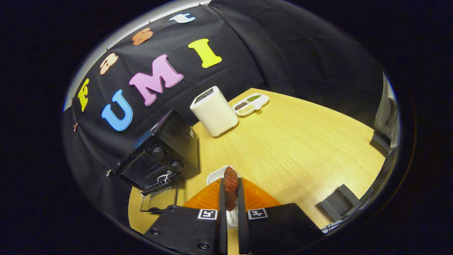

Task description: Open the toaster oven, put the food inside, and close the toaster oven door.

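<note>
The jaws were pinched on a piece of reddish-brown food (230, 187), both orange-backed fingers (222, 198) pressing its sides so that it stood up between them, its top end poking out past the fingertips. The gripper (230, 191) held it above a white plate (216, 175), whose rim showed just ahead of and under the fingers, on the pale wooden table (300, 141).

Off to the left of the jaws and a little ahead sat the black toaster oven (162, 152). Its glass door (159, 200) hung open and folded down toward the table, with a wire rack (159, 182) visible at the mouth. Two round knobs were on its front panel.

Well beyond the jaws stood a tall white box-shaped appliance (214, 111), and just beside it to the right lay a white divided tray (251, 103) holding small dark and green fillings.
</note>
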